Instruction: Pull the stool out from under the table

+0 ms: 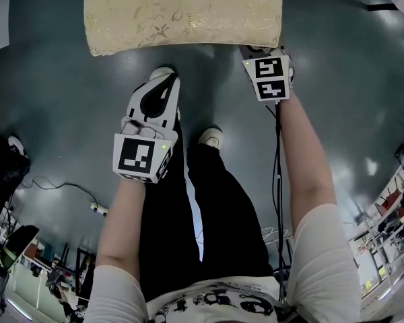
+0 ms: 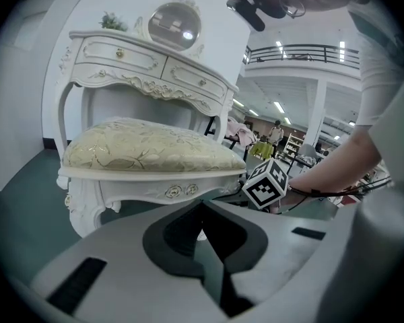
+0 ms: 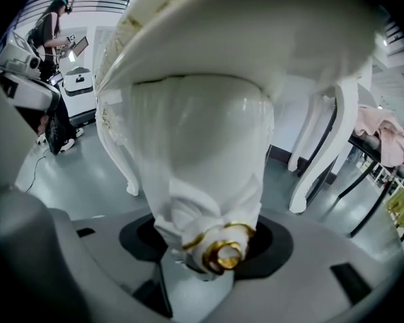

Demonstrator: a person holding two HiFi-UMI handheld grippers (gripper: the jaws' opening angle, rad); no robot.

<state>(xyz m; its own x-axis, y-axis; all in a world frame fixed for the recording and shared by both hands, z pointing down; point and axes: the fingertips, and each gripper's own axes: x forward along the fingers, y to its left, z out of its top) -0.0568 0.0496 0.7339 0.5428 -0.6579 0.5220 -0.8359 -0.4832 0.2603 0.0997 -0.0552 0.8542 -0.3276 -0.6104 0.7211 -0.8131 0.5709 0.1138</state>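
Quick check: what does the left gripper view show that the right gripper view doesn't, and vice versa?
Only the left gripper view: the dressing table's drawers and round mirror, the cushion's patterned top, the right gripper's marker cube, and the left tongs, shut on nothing. Only the right gripper view: the right tongs clamped around the stool leg, just above its gold rosette. Both: the white stool and the grey-green floor.

stool [image 1: 182, 12]: before table [image 2: 148, 62] | right gripper [image 3: 212, 244]: at stool leg | left gripper [image 1: 163, 81]: before stool
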